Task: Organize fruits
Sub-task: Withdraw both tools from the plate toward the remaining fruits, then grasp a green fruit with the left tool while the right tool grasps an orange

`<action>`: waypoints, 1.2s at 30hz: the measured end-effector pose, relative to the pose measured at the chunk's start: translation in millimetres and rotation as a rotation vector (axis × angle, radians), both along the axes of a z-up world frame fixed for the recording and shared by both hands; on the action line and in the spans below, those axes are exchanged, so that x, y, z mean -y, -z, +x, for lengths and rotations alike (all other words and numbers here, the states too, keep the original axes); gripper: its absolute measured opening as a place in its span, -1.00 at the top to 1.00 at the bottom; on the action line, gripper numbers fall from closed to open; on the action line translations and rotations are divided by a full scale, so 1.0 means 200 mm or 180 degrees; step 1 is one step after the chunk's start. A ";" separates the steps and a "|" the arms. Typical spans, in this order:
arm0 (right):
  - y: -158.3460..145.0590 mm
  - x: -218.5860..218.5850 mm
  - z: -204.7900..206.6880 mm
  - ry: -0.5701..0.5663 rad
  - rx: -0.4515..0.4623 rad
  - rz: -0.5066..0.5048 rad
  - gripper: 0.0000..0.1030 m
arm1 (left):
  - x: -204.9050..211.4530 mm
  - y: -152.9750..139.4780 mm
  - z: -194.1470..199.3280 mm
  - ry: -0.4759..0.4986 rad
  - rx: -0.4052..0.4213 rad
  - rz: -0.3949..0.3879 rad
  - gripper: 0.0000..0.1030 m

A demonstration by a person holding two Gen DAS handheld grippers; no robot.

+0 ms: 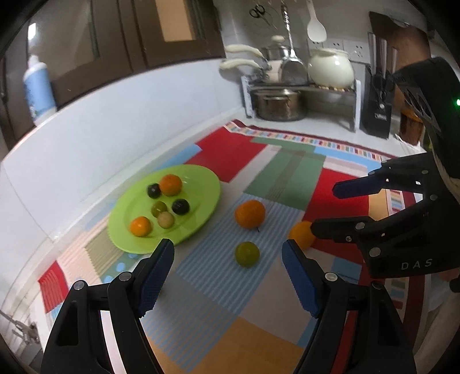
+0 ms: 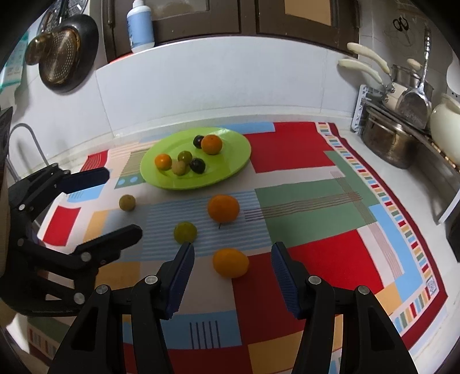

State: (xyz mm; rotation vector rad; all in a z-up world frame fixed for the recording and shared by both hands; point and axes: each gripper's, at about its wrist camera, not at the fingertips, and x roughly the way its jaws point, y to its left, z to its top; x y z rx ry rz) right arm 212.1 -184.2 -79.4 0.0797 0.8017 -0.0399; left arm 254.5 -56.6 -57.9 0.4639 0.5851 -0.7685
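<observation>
A green plate (image 1: 201, 178) (image 2: 230, 138) holds several fruits: two oranges, two dark plums and two green fruits. On the patterned cloth lie an orange (image 1: 249, 214) (image 2: 223, 208), a green lime (image 1: 247, 254) (image 2: 185, 232), a second orange (image 1: 300, 234) (image 2: 230, 262) and a small green fruit (image 2: 127, 202). My left gripper (image 1: 228, 253) (image 2: 120, 198) is open and empty, just before the lime. My right gripper (image 2: 232, 257) (image 1: 325, 207) is open and empty, with the near orange between its fingertips.
A rack with pots, pans and a white pot (image 1: 330, 67) stands at the back right, beside a black knife block (image 1: 378, 106). A blue-white bottle (image 2: 140, 24) stands on the ledge. A strainer (image 2: 57, 57) hangs at left. White wall runs behind the cloth.
</observation>
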 end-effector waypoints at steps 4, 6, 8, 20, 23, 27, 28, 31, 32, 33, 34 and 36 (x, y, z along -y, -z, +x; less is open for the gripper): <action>0.06 0.00 0.02 -0.0020 -0.0090 0.0045 -0.10 | 0.03 0.06 0.03 0.0072 -0.0098 0.0025 -0.50; 0.09 0.00 0.02 -0.0021 -0.0119 0.0060 -0.10 | 0.04 0.09 0.05 0.0088 -0.0129 0.0045 -0.49; 0.11 0.00 0.03 -0.0014 -0.0137 0.0065 -0.10 | 0.05 0.11 0.06 0.0094 -0.0157 0.0065 -0.49; 0.23 0.04 0.11 -0.0040 -0.0306 0.0179 0.00 | 0.13 0.24 0.16 0.0199 -0.0362 0.0233 -0.15; 0.24 0.04 0.12 -0.0061 -0.0326 0.0201 0.02 | 0.14 0.25 0.17 0.0211 -0.0406 0.0252 -0.08; 0.26 0.04 0.14 -0.0080 -0.0346 0.0225 0.11 | 0.16 0.28 0.19 0.0219 -0.0530 0.0279 0.09; 0.26 0.05 0.14 -0.0083 -0.0353 0.0250 0.13 | 0.16 0.28 0.20 0.0215 -0.0560 0.0265 0.10; 0.27 0.04 0.15 -0.0109 -0.0350 0.0271 0.20 | 0.16 0.28 0.20 0.0212 -0.0619 0.0235 0.22; 0.27 0.04 0.15 -0.0120 -0.0351 0.0265 0.22 | 0.16 0.28 0.21 0.0209 -0.0635 0.0228 0.29; 0.27 0.04 0.15 -0.0128 -0.0351 0.0261 0.23 | 0.17 0.28 0.21 0.0206 -0.0646 0.0223 0.32; 0.27 0.04 0.15 -0.0130 -0.0350 0.0254 0.23 | 0.17 0.28 0.21 0.0195 -0.0669 0.0211 0.37; 0.27 0.04 0.15 -0.0128 -0.0350 0.0262 0.23 | 0.17 0.28 0.22 0.0180 -0.0705 0.0189 0.43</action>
